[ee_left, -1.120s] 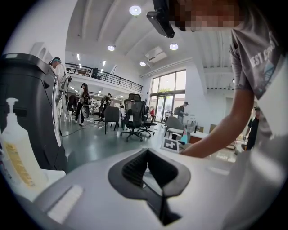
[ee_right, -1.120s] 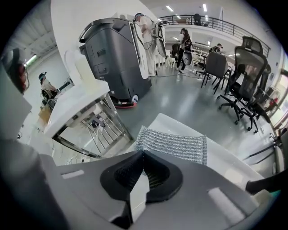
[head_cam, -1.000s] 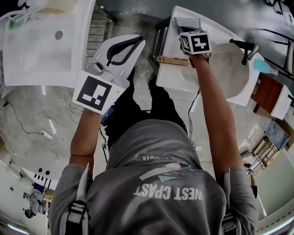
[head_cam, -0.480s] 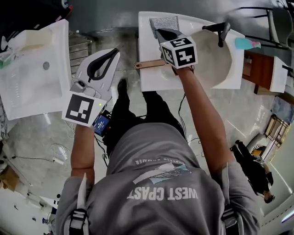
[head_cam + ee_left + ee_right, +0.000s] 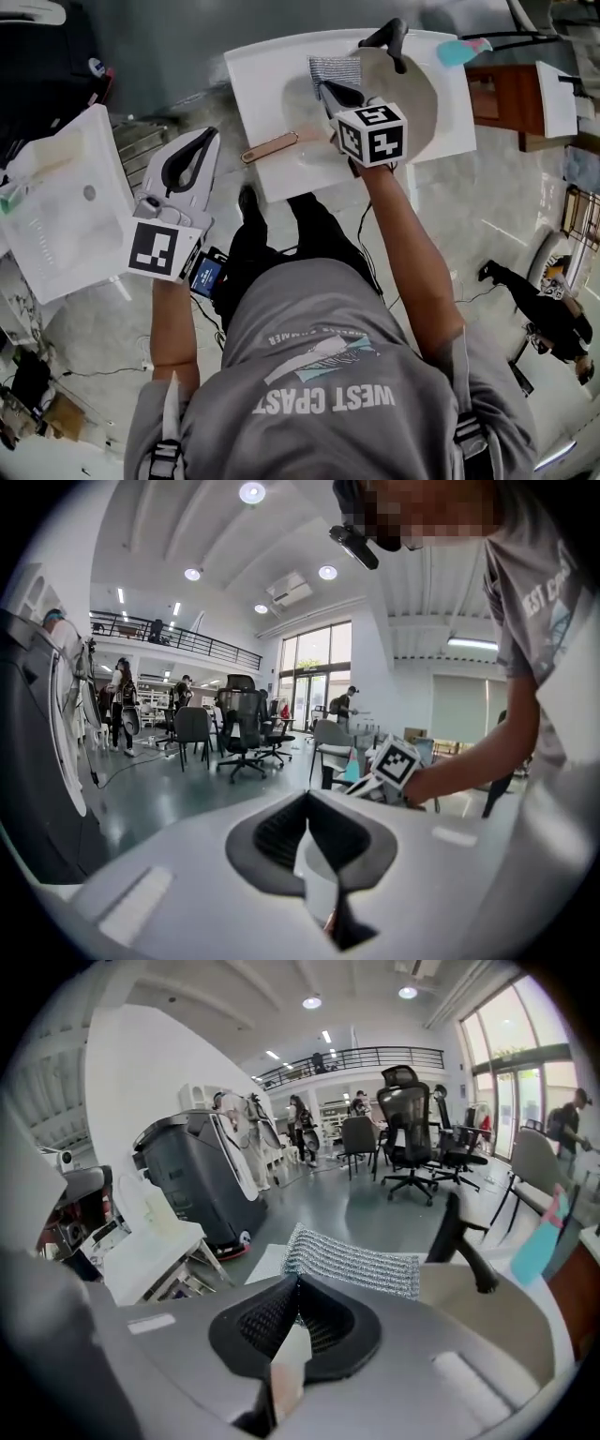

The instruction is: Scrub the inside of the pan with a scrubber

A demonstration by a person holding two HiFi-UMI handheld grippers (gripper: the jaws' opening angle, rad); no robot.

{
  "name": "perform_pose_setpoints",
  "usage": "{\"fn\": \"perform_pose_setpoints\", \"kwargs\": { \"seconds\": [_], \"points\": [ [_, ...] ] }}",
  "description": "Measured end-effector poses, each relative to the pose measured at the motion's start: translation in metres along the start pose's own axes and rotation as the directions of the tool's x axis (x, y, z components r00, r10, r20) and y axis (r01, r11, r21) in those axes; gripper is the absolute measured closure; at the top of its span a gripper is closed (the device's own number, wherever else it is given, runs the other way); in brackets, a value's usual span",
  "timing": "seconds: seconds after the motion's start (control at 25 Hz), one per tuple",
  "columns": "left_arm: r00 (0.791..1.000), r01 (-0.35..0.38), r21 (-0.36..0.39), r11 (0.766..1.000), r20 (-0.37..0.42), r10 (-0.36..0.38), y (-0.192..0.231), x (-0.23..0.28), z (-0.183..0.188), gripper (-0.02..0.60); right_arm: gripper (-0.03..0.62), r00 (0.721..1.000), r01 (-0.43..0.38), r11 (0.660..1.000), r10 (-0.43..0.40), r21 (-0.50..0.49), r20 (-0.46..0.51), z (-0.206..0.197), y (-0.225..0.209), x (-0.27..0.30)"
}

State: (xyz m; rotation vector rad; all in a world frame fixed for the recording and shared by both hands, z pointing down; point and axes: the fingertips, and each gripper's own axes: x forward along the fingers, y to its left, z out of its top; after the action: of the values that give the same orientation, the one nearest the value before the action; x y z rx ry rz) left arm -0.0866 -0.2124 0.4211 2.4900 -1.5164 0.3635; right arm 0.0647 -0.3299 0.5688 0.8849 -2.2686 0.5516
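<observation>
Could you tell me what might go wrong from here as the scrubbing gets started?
1. The right gripper is shut just short of the scrubber; pushing on like that would probably shove it rather than grip it.
2. The pan handle seems to stick out past the sink counter's edge, and the left gripper, also shut, is off over the floor, so the pan may slide unsteadied.

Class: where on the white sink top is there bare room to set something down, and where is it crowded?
Bare: the counter left of the scrubber, beyond the handle. Crowded: the basin side, with right gripper and tap.
</observation>
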Motion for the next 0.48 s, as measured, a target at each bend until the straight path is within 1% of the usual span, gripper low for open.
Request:
{"fn": "perform_pose_setpoints", "kwargs": {
  "seconds": [0.24,0.32,0.48],
  "points": [
    [0.999,0.043,0.018,0.999,-0.016,-0.043,-0.019,0.022,0.008,0.578,0.588,0.992,0.109,0.988,-0.101,0.113,-0.078,-0.055,-0.071,-0.015],
    [0.998,0.056,0.023,0.998,-0.022,-0.055,-0.023,0.030,0.011,0.578,0.586,0.985,0.149,0.975,-0.132,0.165,-0.108,-0.072,-0.098,-0.013],
    [0.997,0.072,0.027,0.997,-0.033,-0.071,-0.030,0.042,0.014,0.578,0.586,0.970,0.225,0.937,-0.190,0.266,-0.152,-0.099,-0.146,-0.004]
  ]
}}
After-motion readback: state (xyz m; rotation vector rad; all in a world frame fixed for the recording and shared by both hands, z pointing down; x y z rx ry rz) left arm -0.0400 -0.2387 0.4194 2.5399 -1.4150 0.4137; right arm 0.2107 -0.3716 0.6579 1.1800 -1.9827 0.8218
